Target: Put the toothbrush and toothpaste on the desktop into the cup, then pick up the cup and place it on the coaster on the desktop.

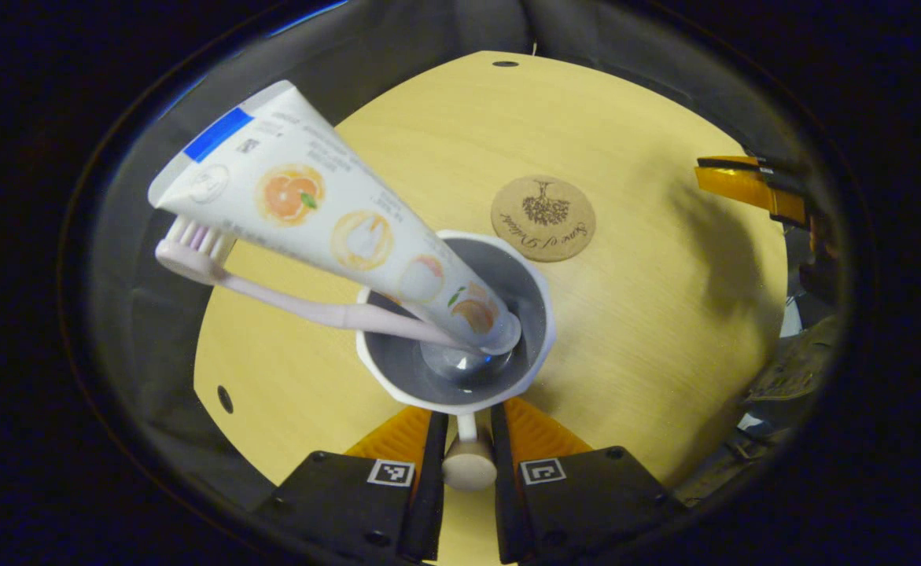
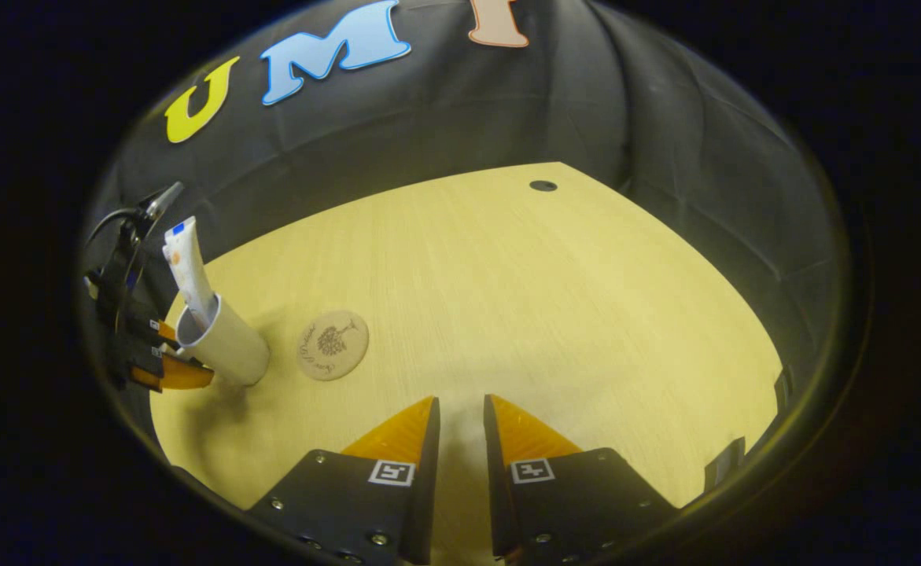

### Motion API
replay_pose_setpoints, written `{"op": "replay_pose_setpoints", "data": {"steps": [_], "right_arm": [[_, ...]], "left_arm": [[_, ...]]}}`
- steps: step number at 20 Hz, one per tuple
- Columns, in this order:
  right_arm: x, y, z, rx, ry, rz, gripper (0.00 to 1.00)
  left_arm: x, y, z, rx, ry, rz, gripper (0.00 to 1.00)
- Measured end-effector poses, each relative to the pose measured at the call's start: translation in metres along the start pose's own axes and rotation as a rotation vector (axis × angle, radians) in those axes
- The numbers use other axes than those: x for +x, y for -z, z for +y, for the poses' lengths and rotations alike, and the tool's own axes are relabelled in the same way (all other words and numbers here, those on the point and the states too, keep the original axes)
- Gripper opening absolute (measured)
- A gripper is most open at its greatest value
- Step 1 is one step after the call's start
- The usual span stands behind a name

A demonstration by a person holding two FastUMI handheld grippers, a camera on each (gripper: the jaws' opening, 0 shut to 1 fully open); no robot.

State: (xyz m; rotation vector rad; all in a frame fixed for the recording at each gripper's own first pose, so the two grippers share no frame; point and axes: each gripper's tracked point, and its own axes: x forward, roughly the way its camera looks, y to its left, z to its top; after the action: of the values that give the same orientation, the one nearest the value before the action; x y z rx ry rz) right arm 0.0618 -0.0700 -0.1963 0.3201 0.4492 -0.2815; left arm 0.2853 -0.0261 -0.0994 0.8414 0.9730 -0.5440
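Toothpaste tube (image 1: 326, 216) and toothbrush (image 1: 295, 303) lean crimp and bristles up in the cup (image 1: 535, 314), handle pinched by left gripper (image 1: 468, 428); right gripper (image 2: 460, 424) jaws narrow, holding nothing.

Place: a recording booth set up for a staged household task, not a lived-in room.
Walls: black cloth (image 2: 664, 141) hangs in folds close behind the desktop and wraps around its far edge.
Desktop: a pale wood-grain desktop (image 2: 554, 314) with a small dark hole near its far edge.
Props: a round cork coaster (image 1: 543, 218) near the desktop's middle, and just beside it a white cup (image 1: 535, 350) holding a toothpaste tube (image 1: 326, 212) and a toothbrush (image 1: 271, 295), bathroom things on a bare work surface.
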Motion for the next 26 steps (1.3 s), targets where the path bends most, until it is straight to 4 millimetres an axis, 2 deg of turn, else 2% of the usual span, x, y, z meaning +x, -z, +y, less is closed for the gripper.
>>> {"op": "replay_pose_setpoints", "data": {"steps": [4, 8, 10, 12, 14, 18, 21, 22, 24, 26], "right_arm": [[-0.003, -0.002, -0.010, 0.014, 0.010, -0.006, 0.29], [-0.005, 0.000, -0.028, 0.050, 0.032, -0.005, 0.29], [-0.014, 0.002, -0.030, 0.068, 0.043, -0.001, 0.28], [-0.026, 0.004, -0.028, 0.084, 0.053, 0.004, 0.29], [-0.030, 0.005, -0.025, 0.098, 0.064, 0.005, 0.28], [-0.038, 0.017, -0.038, 0.118, 0.071, 0.008, 0.29], [-0.052, 0.017, -0.039, 0.117, 0.074, 0.008, 0.28], [-0.058, 0.016, -0.038, 0.116, 0.077, 0.007, 0.30], [-0.068, 0.015, -0.036, 0.119, 0.085, 0.009, 0.30], [-0.075, 0.022, -0.040, 0.130, 0.093, 0.014, 0.30]], "left_arm": [[0.006, -0.015, 0.001, 0.025, 0.012, -0.012, 0.34], [0.000, -0.023, 0.016, 0.050, 0.020, -0.030, 0.34], [-0.001, -0.022, 0.025, 0.058, 0.019, -0.041, 0.35], [-0.004, -0.023, 0.020, 0.065, 0.020, -0.061, 0.38], [-0.008, -0.027, 0.021, 0.074, 0.023, -0.078, 0.35], [-0.006, -0.030, 0.034, 0.104, 0.024, -0.114, 0.35], [-0.013, -0.035, 0.033, 0.113, 0.039, -0.118, 0.35], [-0.016, -0.037, 0.032, 0.114, 0.044, -0.120, 0.41], [-0.024, -0.044, 0.028, 0.123, 0.050, -0.133, 0.41], [-0.031, -0.040, 0.028, 0.132, 0.055, -0.141, 0.41]]}}
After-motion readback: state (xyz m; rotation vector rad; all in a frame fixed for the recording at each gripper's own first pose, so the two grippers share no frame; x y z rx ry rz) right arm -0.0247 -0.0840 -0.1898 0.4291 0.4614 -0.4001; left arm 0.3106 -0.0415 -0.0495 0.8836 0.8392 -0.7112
